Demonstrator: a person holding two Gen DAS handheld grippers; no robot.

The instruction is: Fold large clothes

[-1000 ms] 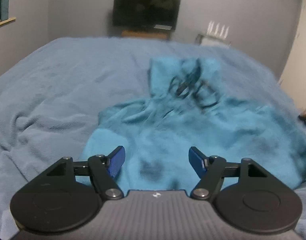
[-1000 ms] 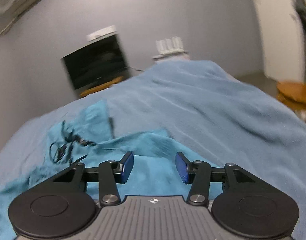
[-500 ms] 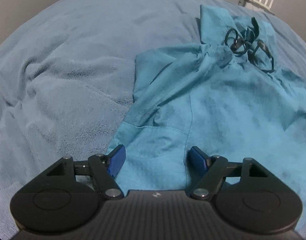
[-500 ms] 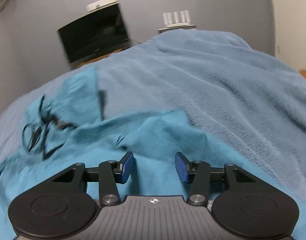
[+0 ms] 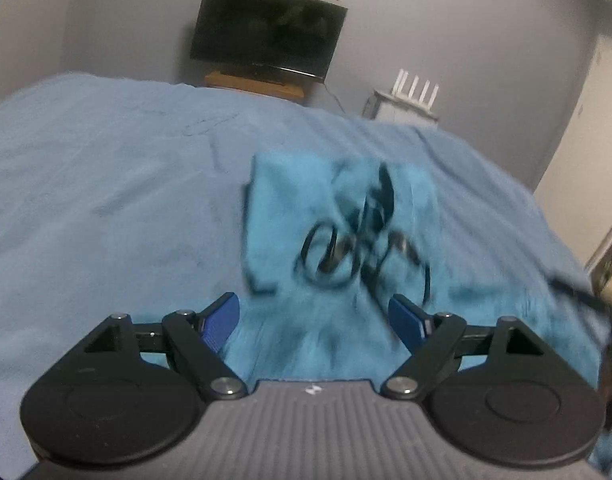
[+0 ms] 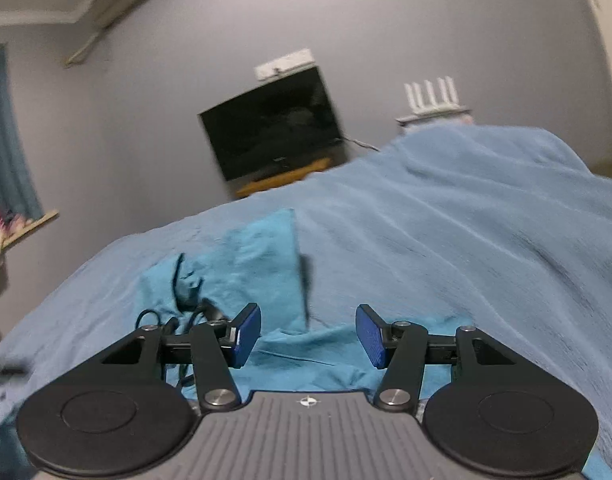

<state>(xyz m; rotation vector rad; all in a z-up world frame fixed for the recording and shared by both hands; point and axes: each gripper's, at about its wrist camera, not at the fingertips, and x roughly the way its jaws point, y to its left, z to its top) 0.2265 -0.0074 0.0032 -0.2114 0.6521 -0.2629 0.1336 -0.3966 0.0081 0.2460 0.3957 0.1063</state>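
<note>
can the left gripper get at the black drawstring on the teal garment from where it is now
Probably yes. The left gripper is open and empty over the teal garment, and the black drawstring lies loose on top just ahead of its fingers, nothing between. The picture is blurred, so the gap is uncertain.

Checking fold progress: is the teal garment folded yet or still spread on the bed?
Still spread, rumpled, no neat fold: the teal garment lies loose across the blue blanket, its black drawstrings tangled on top.
</note>
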